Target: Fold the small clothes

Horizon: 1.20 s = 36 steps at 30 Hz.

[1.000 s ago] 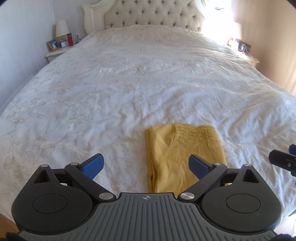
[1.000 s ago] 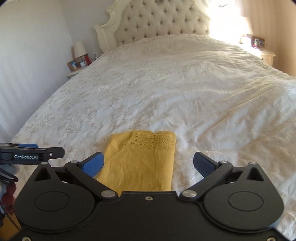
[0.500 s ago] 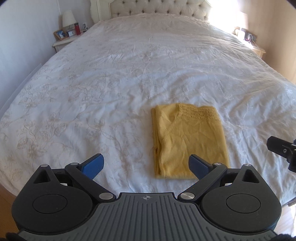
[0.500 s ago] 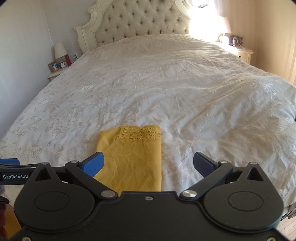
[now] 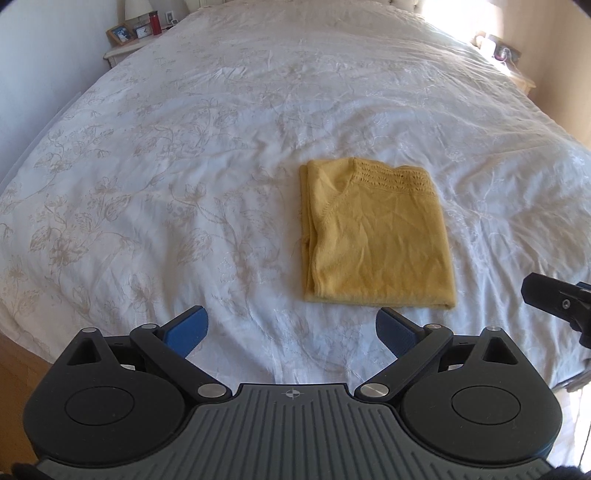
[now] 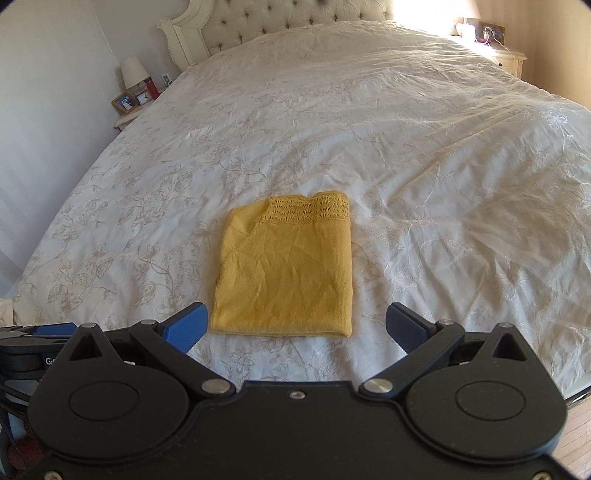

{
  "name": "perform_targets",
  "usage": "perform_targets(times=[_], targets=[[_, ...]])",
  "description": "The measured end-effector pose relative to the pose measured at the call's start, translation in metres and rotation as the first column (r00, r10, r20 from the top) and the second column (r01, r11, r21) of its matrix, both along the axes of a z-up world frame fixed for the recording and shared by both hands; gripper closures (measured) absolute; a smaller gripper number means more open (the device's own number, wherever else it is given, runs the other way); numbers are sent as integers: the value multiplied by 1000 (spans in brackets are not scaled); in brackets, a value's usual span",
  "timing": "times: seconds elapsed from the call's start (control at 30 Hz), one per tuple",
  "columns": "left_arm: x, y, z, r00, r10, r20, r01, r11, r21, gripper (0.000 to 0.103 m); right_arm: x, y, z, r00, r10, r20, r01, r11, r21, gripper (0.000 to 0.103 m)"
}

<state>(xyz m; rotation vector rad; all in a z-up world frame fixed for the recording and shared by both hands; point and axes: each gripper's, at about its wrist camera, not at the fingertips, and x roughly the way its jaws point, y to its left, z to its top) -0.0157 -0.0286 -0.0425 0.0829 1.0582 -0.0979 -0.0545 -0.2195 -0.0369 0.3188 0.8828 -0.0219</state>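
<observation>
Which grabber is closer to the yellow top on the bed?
Right, I think. The right gripper faces the yellow top straight on; the left gripper sits off to its left. Both are open and touch nothing.

White floral bedspread (image 5: pixel 184 166), bedside lamp (image 6: pixel 133 72)

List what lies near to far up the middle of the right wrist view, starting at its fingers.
Right gripper, fingers open → folded yellow garment, knit-trim edge farthest → bare stretch of white floral bedspread → tufted headboard.
</observation>
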Motion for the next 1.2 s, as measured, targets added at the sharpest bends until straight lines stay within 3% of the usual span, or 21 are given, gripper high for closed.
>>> perform_targets(times=[0.5,1.2], targets=[[-1,1,-12,999,-8,-46,8,1000,9,4,0,1,-5,999,-18,-43,18,1000,12,1],[5,-6,-18,998,-15,-64,16,1000,21,4,5,3,-6,999,-6,-39,7,1000,10,1]])
